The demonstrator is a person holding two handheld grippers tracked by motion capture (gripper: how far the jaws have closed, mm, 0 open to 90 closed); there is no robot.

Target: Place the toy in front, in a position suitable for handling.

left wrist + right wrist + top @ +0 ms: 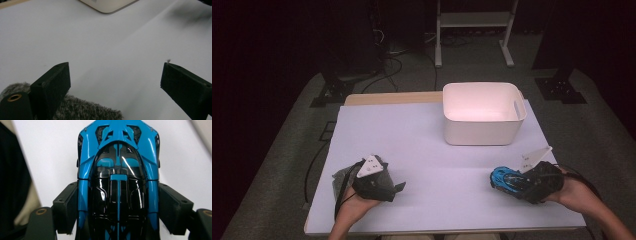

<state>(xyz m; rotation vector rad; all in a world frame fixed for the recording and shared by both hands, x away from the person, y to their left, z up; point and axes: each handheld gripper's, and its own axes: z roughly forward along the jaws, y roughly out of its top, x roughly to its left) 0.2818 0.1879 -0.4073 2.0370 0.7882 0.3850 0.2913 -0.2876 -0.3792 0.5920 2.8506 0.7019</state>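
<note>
- The right gripper (512,181) has its two black jaws pressed against the sides of a glossy blue and black toy sports car (118,180), near the table's right front edge.
- The car's nose points left, away from the hand, over the white table sheet (427,150).
- The left gripper (398,187) rests at the left front, jaws spread wide with nothing between them; a grey furry fabric item (82,110) lies just under it.
- A white rectangular plastic bin (482,130) stands farther back, well apart from both.

Dark lab: floor cables (387,65), rig stand (474,30)
</note>
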